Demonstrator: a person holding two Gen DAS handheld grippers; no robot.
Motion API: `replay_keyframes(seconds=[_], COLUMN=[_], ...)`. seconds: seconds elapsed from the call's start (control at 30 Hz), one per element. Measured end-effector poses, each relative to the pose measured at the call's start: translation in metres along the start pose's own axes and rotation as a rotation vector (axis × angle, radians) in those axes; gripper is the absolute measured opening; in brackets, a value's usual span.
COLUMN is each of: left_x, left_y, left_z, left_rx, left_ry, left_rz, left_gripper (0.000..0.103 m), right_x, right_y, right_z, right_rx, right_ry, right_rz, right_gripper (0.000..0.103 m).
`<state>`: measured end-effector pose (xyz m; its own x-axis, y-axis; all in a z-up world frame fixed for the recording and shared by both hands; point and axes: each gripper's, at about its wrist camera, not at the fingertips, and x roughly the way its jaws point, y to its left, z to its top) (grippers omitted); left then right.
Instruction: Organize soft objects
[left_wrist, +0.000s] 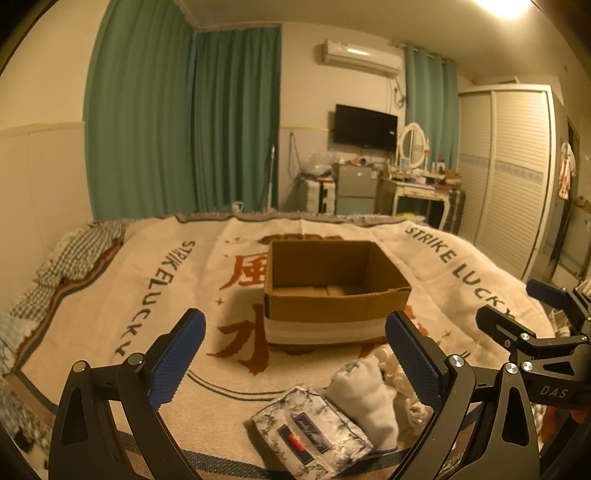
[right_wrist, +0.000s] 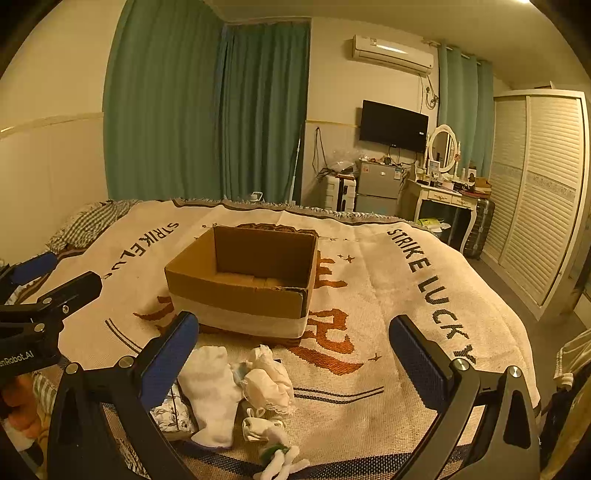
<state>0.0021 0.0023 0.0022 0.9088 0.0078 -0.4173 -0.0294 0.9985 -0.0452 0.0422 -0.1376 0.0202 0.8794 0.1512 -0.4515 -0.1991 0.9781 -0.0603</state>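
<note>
Cardboard walls of an open box rise at the middle of a cream woven blanket lettered "STRIKE LUCKY", spread over a bed in a room hung with green curtains. Near the blanket's front edge, just short of the box, lie a floral tissue pack, a white sock, a crumpled cream cloth and a small white item with a green patch, bunched together. Both the left gripper and the right gripper hover above the pile with blue-padded jaws spread wide, holding nothing.
</note>
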Motion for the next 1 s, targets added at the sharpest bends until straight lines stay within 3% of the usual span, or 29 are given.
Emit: replay_keyframes(seconds=[1.0], left_x=[-0.0025], left_y=[0.0040], left_z=[0.0013], left_rx=[-0.002], left_ry=[-0.011], left_rz=[0.009], left_gripper=[0.100], right_x=[-0.0013], right_y=[-0.0019], right_z=[0.0021], right_rx=[-0.003], right_ry=[-0.003], right_rz=[-0.002], right_gripper=[0.103])
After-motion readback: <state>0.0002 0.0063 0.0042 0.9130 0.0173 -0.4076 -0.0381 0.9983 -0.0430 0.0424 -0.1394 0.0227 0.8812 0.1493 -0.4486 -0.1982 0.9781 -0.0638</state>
